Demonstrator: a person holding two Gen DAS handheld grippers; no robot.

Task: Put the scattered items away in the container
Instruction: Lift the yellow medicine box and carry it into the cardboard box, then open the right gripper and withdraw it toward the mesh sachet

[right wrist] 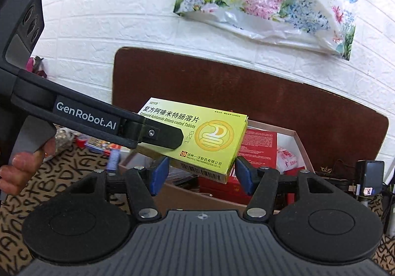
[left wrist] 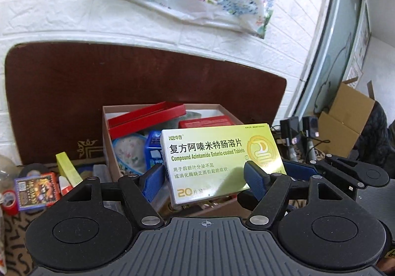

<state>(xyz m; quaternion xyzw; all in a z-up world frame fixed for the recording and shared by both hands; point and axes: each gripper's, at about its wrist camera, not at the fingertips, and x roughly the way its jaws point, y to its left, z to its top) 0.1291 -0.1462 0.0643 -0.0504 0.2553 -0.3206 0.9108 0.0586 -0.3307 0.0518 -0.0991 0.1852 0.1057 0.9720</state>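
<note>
My left gripper (left wrist: 206,177) is shut on a yellow-green tablet box (left wrist: 222,160) and holds it in the air in front of the open cardboard container (left wrist: 108,133). The same tablet box (right wrist: 197,138) shows in the right wrist view, with the left gripper's finger (right wrist: 163,138) across it. My right gripper (right wrist: 201,174) is open, its blue pads either side of the box's lower corner; I cannot tell whether they touch it. The container (right wrist: 300,142) holds red boxes (left wrist: 148,115), a blue box and a floral pouch.
Loose items lie left of the container: a yellow box (left wrist: 68,167), a colourful card box (left wrist: 37,191), a red tape roll (left wrist: 9,202). A brown board (left wrist: 74,93) leans on the white brick wall behind. A floral bag (right wrist: 271,2) hangs above. A cardboard box (left wrist: 345,115) stands at right.
</note>
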